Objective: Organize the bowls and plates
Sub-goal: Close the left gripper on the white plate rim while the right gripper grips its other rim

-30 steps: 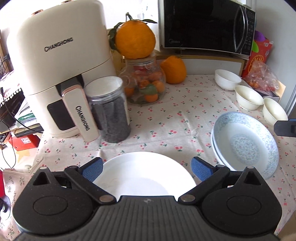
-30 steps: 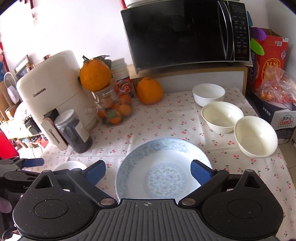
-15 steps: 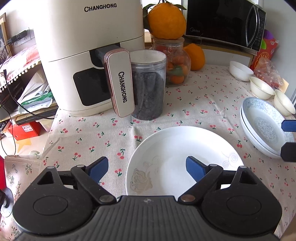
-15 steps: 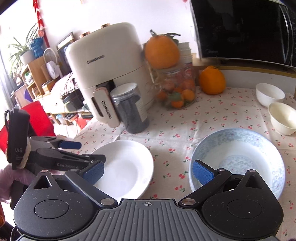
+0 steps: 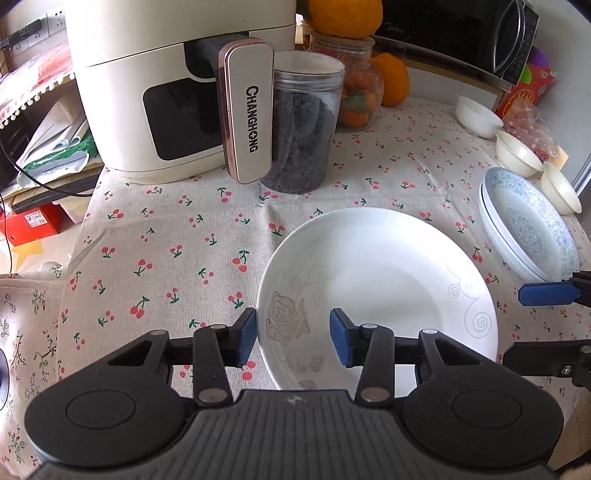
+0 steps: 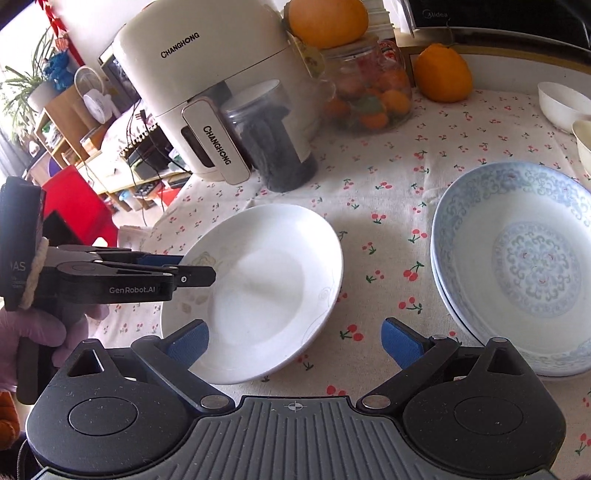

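Observation:
A white plate (image 5: pixel 384 291) with a faint rose print lies on the cherry-print tablecloth; it also shows in the right wrist view (image 6: pixel 258 291). My left gripper (image 5: pixel 293 338) is partly closed, its fingers straddling the plate's near-left rim without gripping it. My right gripper (image 6: pixel 293 341) is open and empty, over the plate's right edge. A stack of blue-patterned plates (image 5: pixel 528 229) sits to the right and shows in the right wrist view (image 6: pixel 517 262). Three small white bowls (image 5: pixel 517 151) stand in a row behind the stack.
A cream air fryer (image 5: pixel 177 81) stands at the back left, a jar of dark contents (image 5: pixel 299 125) beside its handle. A glass jar of oranges (image 5: pixel 358 96), loose oranges and a microwave (image 5: pixel 454 33) line the back. The table edge drops off at left.
My left gripper's fingers have closed in from wide open to straddle the white plate's rim. My right gripper swung left, now over the white plate's right edge.

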Demonstrator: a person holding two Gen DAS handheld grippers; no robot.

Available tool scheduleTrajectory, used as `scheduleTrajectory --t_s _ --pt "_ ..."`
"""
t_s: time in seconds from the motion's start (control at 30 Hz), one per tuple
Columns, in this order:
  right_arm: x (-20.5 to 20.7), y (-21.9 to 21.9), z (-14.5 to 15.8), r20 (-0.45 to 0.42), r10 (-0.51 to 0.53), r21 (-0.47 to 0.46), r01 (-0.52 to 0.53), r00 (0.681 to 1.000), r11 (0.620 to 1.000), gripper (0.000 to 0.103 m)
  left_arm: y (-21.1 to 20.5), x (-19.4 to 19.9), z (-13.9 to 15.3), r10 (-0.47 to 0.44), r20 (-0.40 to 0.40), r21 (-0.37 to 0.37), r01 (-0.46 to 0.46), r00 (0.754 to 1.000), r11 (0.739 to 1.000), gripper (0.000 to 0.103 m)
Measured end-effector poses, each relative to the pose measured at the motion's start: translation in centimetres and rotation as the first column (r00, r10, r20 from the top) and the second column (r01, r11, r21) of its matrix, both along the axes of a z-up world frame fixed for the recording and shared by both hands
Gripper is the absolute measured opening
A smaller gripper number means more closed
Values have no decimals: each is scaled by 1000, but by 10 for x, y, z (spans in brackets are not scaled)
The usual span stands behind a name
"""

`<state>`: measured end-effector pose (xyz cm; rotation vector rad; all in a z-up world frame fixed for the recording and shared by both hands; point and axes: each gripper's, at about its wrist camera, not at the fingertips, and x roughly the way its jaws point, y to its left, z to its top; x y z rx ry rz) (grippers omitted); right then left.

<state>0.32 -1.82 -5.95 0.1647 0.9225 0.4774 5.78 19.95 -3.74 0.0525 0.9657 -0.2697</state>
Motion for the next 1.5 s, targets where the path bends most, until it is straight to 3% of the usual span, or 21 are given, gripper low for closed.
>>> scheduleTrajectory --t_s 0.1,0.2,0.27,0.37,0.53,1.0,1.13,1.2,1.23,1.3,1.33,1.4,1.5 --pt "1 2 -1 -3 -3 -2 3 1000 1000 93 3 1 -2 12 -14 3 -12 1000 1000 30" --pt "3 6 -5 -24 5 -9 -6 1000 1000 75 5 2 -3 27 -20 22 -27 999 999 20" --pt "3 8 -7 -34 6 -26 -7 999 1000 59 7 3 -3 38 -25 16 -38 999 999 16" --pt "5 8 -11 -48 1 -40 -3 999 999 39 9 4 -2 49 -30 8 -49 998 999 14" --pt "7 7 -13 -59 -3 -40 1 998 999 23 10 4 -1 57 -33 5 -57 998 998 12" --pt "10 0 -4 -39 -24 -33 23 999 999 19 7 4 2 53 -24 7 -53 998 999 10" --pt "11 -8 7 -5 -37 -4 37 999 999 19 5 3 8 53 8 10 -53 999 999 3" --pt "12 -11 12 6 -22 41 22 1000 999 18 5 1 15 12 11 -126 -10 1000 992 0" --pt "12 -10 14 12 -13 49 13 1000 999 17 3 2 16 21 -2 -133 -21 1000 991 0" --pt "12 -6 13 13 -24 11 24 1000 1000 17 -7 1 17 27 19 -38 -26 999 999 0" --pt "13 -5 10 3 -32 -11 32 999 999 17 -8 2 18 22 30 -25 -22 999 999 0" --pt "16 -5 4 -22 -35 -29 34 999 999 17 -4 3 20 47 43 -35 -45 998 998 2" --pt "16 -5 0 -34 -28 -38 27 999 999 17 3 3 18 80 45 -24 -79 996 997 19"
